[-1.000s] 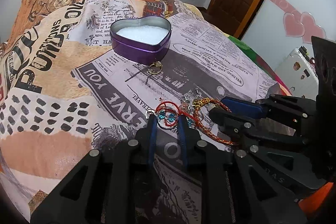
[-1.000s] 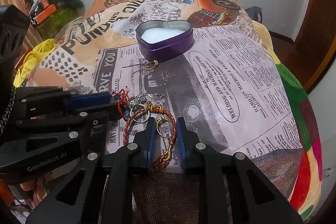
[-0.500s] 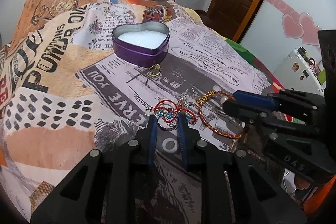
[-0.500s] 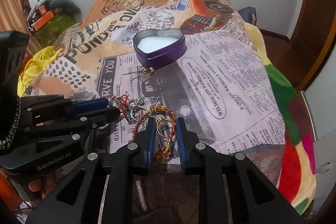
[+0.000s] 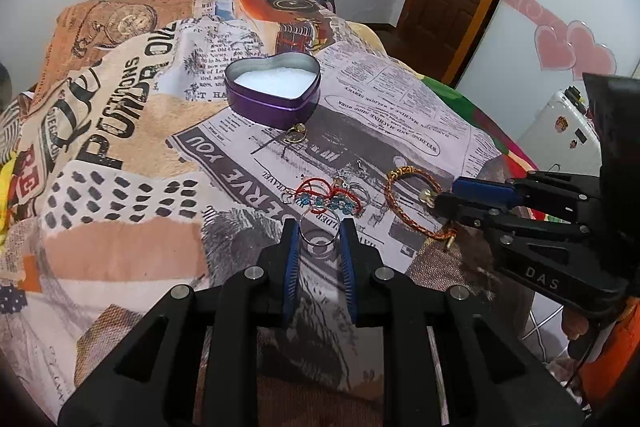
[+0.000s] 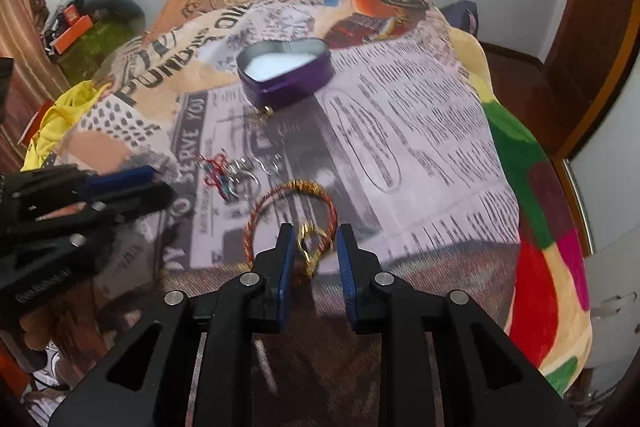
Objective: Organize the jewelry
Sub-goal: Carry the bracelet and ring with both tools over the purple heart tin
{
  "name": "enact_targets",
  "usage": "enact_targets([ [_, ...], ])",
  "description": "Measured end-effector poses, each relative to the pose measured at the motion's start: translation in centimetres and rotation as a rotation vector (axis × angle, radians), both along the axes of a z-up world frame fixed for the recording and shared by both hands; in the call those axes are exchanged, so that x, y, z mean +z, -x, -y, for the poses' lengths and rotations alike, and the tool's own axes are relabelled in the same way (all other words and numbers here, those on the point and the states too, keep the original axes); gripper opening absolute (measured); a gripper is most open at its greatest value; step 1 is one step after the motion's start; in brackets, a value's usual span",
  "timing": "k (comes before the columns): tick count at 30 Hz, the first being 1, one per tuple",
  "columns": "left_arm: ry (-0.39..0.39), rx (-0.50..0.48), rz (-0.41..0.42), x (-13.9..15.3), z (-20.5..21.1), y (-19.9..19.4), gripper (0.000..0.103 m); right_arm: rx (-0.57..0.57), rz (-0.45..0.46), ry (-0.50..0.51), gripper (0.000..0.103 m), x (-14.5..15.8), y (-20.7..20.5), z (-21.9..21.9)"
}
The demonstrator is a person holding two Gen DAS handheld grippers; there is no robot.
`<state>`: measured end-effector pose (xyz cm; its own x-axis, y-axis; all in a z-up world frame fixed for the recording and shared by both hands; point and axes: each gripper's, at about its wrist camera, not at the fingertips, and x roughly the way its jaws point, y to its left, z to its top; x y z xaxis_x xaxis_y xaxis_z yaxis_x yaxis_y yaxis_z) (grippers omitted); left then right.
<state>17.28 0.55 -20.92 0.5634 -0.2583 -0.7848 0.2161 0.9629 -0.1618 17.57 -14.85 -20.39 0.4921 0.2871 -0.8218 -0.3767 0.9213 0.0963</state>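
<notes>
Nothing boxed yet.
My left gripper [image 5: 319, 233] clasps a silver ring [image 5: 319, 231], my right gripper [image 6: 312, 243] the braided bracelet [image 6: 292, 211]; the heart tin [image 5: 273, 91] sits empty.

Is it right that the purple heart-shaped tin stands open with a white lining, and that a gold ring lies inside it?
Not quite. The purple heart-shaped tin is open with a white lining, but the gold ring lies outside it, on the blanket just in front of its near wall. The left wrist view shows this clearly.
</notes>
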Motion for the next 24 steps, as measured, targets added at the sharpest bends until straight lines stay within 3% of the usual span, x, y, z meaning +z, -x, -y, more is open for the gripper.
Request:
enact_targets([
  [11,-0.003,0.012,0.028,1.1,-0.1,0.8,0.020,-0.037,0.007,-0.017,0.026,0.9,-0.5,1.5],
  [17,-0.011,0.015,0.033,1.1,-0.2,0.6,0.020,-0.008,-0.032,0.006,0.026,-1.0,-0.8,0.5],
  [21,-0.013,0.018,0.025,0.8,-0.2,0.3,0.020,0.011,-0.008,0.041,0.026,-1.3,-0.4,0.1],
  [24,-0.010,0.021,0.028,0.9,0.0,0.2,0.020,-0.001,-0.005,0.051,0.007,-1.4,-0.6,0.3],
])
